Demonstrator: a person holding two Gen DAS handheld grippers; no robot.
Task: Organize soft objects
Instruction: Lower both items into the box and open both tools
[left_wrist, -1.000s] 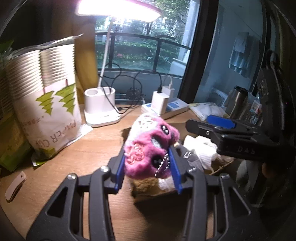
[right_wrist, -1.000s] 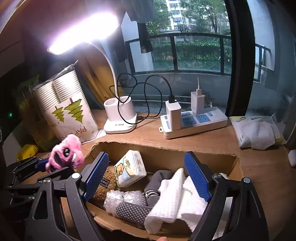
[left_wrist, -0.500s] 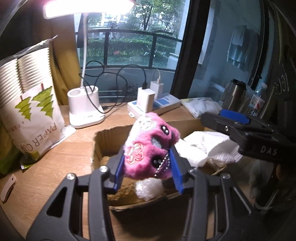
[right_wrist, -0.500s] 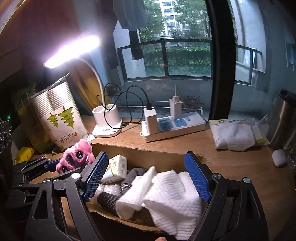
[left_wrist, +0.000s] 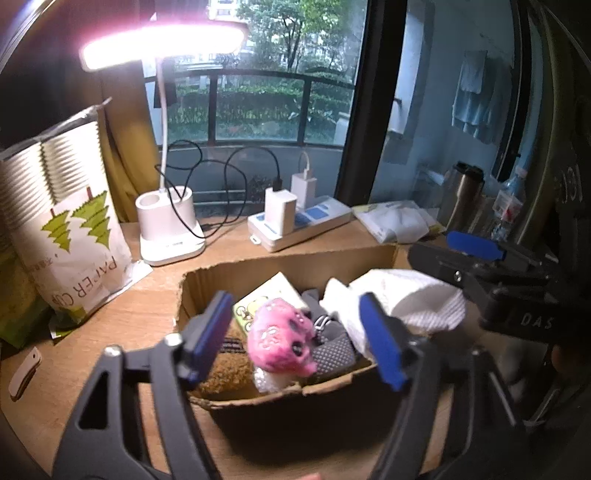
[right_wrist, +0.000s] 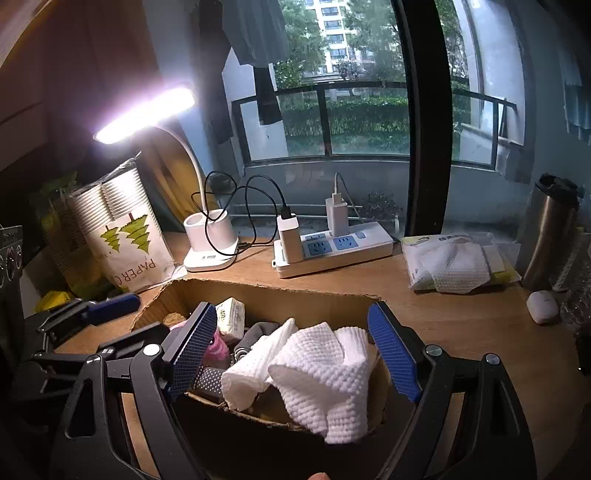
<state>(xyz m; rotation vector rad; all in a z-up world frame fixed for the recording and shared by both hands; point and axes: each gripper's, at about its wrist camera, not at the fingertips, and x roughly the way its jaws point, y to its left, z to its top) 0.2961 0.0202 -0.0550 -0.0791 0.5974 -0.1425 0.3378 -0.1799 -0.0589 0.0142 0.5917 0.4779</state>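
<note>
A pink plush toy (left_wrist: 282, 341) lies in the open cardboard box (left_wrist: 295, 260), on top of a brown fuzzy item (left_wrist: 221, 369) and bubble wrap. My left gripper (left_wrist: 295, 339) is open above it, jaws wide apart, empty. In the right wrist view the box (right_wrist: 266, 291) holds a white waffle cloth (right_wrist: 314, 365), a tissue pack (right_wrist: 231, 317), grey items, and a sliver of the pink toy (right_wrist: 216, 350). My right gripper (right_wrist: 291, 350) is open over the box's near side, above the white cloth.
On the wooden desk behind the box stand a white lamp base (right_wrist: 210, 243), a power strip with chargers (right_wrist: 332, 247), a paper-cup bag (right_wrist: 122, 236), a wipes pack (right_wrist: 454, 258) and a steel tumbler (right_wrist: 546, 229). A white earbud case (right_wrist: 541, 306) lies at the right.
My left gripper has opened and let go of the pink plush toy, which now lies in the box. Both grippers sit higher over the box than before.
</note>
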